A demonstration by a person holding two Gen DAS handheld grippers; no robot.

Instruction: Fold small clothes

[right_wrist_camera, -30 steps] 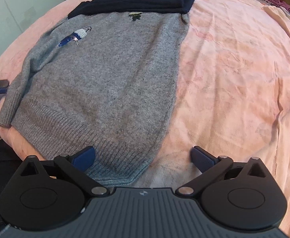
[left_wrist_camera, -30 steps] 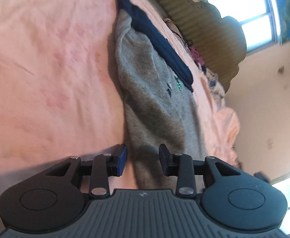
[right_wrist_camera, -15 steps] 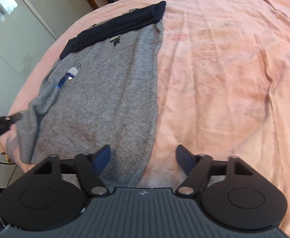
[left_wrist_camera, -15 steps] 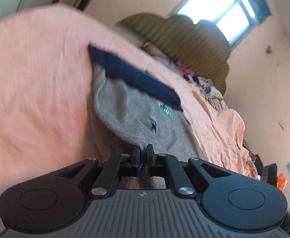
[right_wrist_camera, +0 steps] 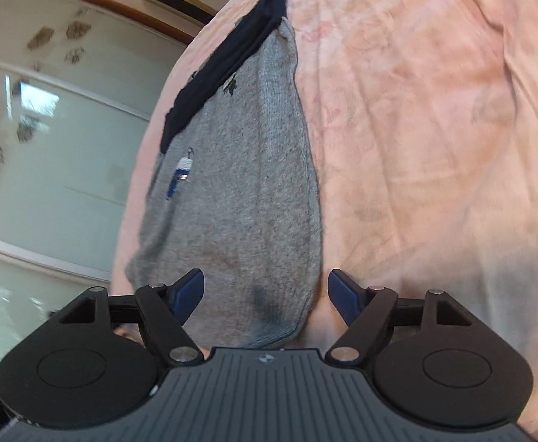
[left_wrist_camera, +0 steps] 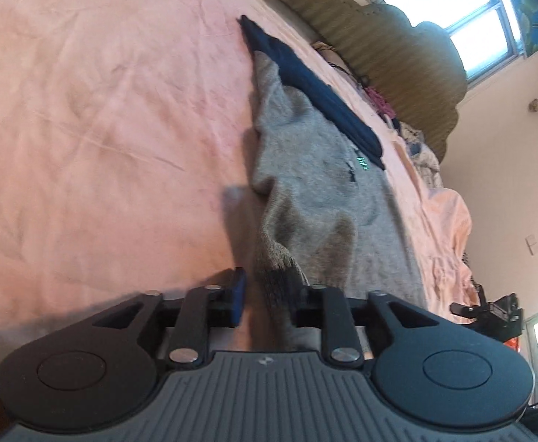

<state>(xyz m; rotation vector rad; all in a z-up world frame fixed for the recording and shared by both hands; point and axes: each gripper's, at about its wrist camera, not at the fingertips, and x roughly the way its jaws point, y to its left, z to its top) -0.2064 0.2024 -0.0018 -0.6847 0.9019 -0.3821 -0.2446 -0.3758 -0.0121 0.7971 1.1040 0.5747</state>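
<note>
A grey knit sweater [left_wrist_camera: 324, 191] lies on the pink bedsheet [left_wrist_camera: 103, 110], with a folded dark navy garment [left_wrist_camera: 316, 81] across its far end. My left gripper [left_wrist_camera: 269, 291] is open, and the sweater's sleeve cuff [left_wrist_camera: 280, 280] lies between its fingers. In the right wrist view the sweater [right_wrist_camera: 246, 184] stretches away, with the navy garment [right_wrist_camera: 228, 55] at its top. My right gripper [right_wrist_camera: 267, 291] is open wide, straddling the sweater's ribbed hem corner [right_wrist_camera: 280, 316].
An olive padded headboard [left_wrist_camera: 390, 44] and a pile of clothes [left_wrist_camera: 412, 136] sit at the bed's far side under a bright window. Glass wardrobe doors [right_wrist_camera: 48, 129] stand left of the bed. Pink sheet [right_wrist_camera: 434, 129] spreads right of the sweater.
My left gripper shut on the sleeve cuff, then opened again, leaving the sleeve bunched inward on the sweater. My right gripper has moved in over the hem corner and stayed open.
</note>
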